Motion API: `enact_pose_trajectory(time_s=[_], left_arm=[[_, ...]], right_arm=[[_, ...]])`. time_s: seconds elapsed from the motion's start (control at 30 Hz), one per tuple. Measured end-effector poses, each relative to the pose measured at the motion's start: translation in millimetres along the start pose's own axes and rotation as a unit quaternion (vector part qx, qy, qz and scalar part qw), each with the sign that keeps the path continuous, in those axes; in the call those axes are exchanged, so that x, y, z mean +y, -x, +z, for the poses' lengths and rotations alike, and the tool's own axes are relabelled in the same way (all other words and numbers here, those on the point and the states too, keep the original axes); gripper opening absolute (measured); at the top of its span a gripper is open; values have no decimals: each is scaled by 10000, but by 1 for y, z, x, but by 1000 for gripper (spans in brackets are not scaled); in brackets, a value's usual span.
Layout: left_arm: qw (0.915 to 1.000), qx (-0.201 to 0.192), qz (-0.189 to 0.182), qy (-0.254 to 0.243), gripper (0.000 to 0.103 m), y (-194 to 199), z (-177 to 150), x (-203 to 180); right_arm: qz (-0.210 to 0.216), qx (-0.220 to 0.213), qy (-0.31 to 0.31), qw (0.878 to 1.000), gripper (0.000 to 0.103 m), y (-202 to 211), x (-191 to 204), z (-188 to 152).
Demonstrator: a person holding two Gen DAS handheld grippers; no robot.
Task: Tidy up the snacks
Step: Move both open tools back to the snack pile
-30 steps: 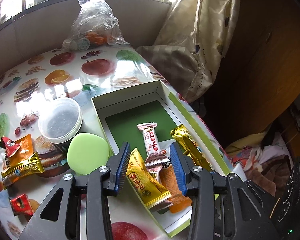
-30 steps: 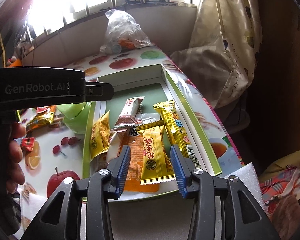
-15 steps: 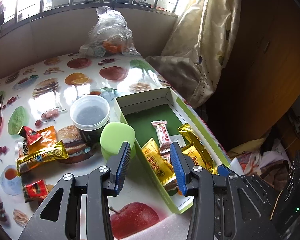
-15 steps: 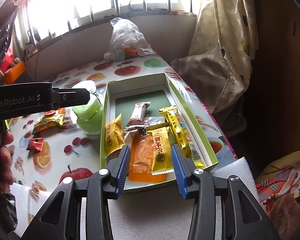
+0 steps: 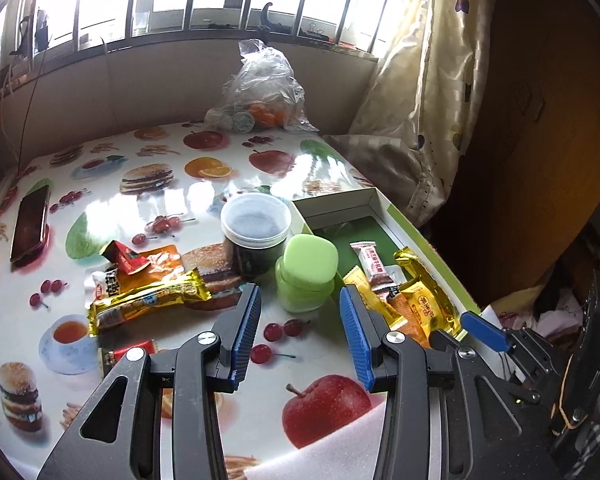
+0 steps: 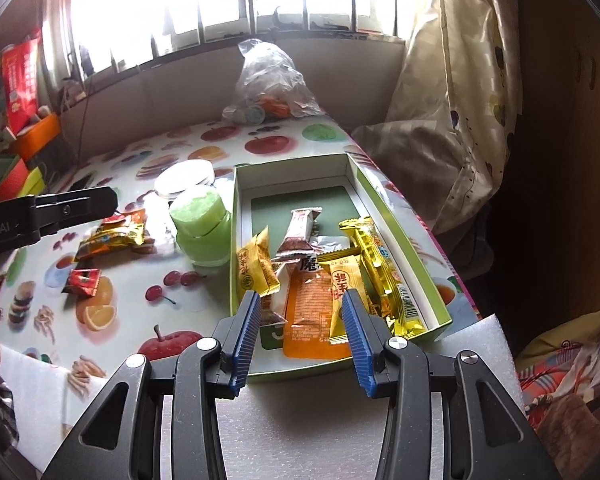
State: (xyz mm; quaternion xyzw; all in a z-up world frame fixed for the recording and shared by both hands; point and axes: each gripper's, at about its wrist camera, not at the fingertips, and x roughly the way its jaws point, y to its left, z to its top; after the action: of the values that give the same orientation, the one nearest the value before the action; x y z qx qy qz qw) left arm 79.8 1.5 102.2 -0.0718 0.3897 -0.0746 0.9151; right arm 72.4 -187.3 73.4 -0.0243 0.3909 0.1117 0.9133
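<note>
Both tongs spread, empty: left tongs (image 5: 300,334) over tabletop (image 5: 324,352) w/ loose snacks (image 5: 148,292) left of them; right tongs (image 6: 300,338) over near end of green box (image 6: 400,232) holding snack packs (image 6: 332,276).

Open box (image 6: 396,236): far half bare, green floor exposed; near half crowded with snack packets (image 6: 324,280), overlapping, no clear floor between them. Box walls low.

Left of box, just beside its left wall: green lidded jar (image 5: 306,270), upright, with a dark clear-lidded tub (image 5: 256,236) touching it on the far side. These two block the direct path from the left half of the desk (image 5: 140,204) to the box.

Left of the jars: loose packets (image 5: 148,288) in a cluster. Phone (image 5: 30,222) at far left edge.

Desk centre, far of the tub: bare. Plastic bag (image 5: 262,92) at far edge against the wall.

Near strip of desk ahead of the left hand-held gripper (image 5: 298,330): bare.
</note>
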Motion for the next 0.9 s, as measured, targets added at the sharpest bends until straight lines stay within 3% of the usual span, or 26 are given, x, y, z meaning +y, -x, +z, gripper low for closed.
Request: enact_pose_trajectory(time_s=[0.27, 0.53, 0.9], left_arm=[[9998, -65, 126, 135, 43, 12, -16, 28], [9984, -13, 243, 516, 43, 22, -40, 76], [9915, -54, 602, 1151, 43, 40, -63, 145]], right_arm=[[179, -82, 140, 9997, 41, 3, 21, 1], [701, -115, 518, 9961, 42, -4, 62, 12], [1428, 198, 1116, 9832, 42, -38, 132, 17]])
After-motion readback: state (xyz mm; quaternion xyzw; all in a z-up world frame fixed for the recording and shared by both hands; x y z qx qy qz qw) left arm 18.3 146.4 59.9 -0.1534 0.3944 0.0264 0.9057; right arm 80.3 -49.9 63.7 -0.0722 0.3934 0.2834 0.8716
